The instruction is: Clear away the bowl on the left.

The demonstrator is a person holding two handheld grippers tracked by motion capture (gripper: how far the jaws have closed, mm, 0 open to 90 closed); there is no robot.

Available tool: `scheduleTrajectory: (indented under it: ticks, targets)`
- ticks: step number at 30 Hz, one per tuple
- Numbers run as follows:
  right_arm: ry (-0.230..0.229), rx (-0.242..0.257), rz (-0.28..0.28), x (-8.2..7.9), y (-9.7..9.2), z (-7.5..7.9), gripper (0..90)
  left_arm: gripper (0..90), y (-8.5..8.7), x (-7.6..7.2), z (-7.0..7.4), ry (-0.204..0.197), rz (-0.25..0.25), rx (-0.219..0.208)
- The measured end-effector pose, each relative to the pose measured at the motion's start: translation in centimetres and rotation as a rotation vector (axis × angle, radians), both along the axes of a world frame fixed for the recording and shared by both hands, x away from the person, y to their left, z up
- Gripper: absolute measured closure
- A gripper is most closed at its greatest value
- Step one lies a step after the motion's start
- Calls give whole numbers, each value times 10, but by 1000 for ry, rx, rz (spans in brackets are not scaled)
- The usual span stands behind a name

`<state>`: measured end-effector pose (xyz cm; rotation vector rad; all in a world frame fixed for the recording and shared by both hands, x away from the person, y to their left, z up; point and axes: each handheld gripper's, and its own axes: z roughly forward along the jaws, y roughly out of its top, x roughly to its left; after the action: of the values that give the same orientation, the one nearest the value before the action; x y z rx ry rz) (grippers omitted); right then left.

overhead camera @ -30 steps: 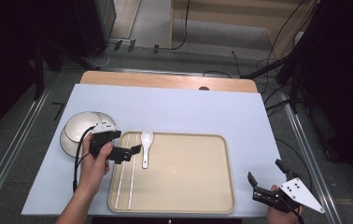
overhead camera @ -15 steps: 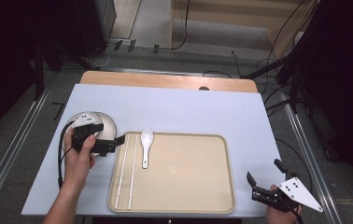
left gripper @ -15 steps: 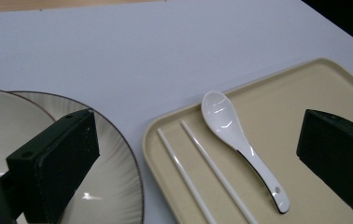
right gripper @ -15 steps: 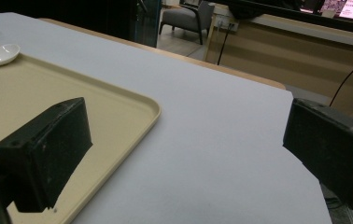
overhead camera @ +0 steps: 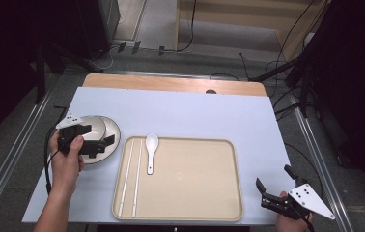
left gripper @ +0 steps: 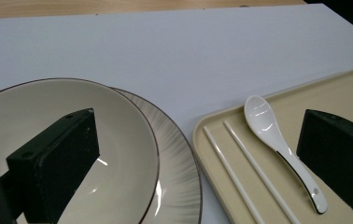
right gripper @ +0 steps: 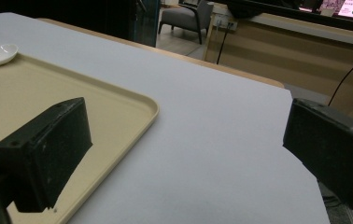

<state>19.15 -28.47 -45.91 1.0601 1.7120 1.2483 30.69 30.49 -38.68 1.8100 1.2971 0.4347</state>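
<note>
left gripper (overhead camera: 104, 144): over the bowl-and-plate stack at the table's 9 o'clock side, jaws spread wide, gripping nothing; in the left gripper view one jaw hangs over the bowl's inside, the other out over the tray.
left hand (overhead camera: 67, 157): wraps the gripper body, forearm coming in from 7 o'clock.
bowl (overhead camera: 90, 126): cream with a dark rim, sits in the plate; contact with the jaw cannot be told.
plate (overhead camera: 113, 137): streaked rim, under the bowl, just beside the tray's 9 o'clock edge, slightly apart from it.
tray (overhead camera: 195, 179): beige, rounded corners, at the table's 6 o'clock middle.
spoon (overhead camera: 151, 151): white ceramic, in the tray near its 11 o'clock corner, bowl end toward 12 o'clock.
chopsticks (overhead camera: 129, 176): white pair, lying parallel along the tray's 9 o'clock side, next to the spoon.
right gripper (overhead camera: 273, 189): at the table's 5 o'clock corner, just off the tray's corner, jaws apart and empty.
table (overhead camera: 195, 116): pale blue-white top, wood strip along the 12 o'clock edge.
</note>
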Motion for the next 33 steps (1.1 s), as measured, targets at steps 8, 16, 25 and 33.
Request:
scheduleTrajectory:
  ticks: [8,16,25,33]
  targets:
    - [-1,-3,1,1,0,0,14,0,10,1,-1,1,34,19]
    - [0,-3,2,0,1,0,14,0,18,2,-3,2,62,12]
    - [0,-2,1,0,1,0,14,0,30,3,-5,3,103,17]
    - [2,-5,2,1,2,0,14,0,41,2,-7,10,140,24]
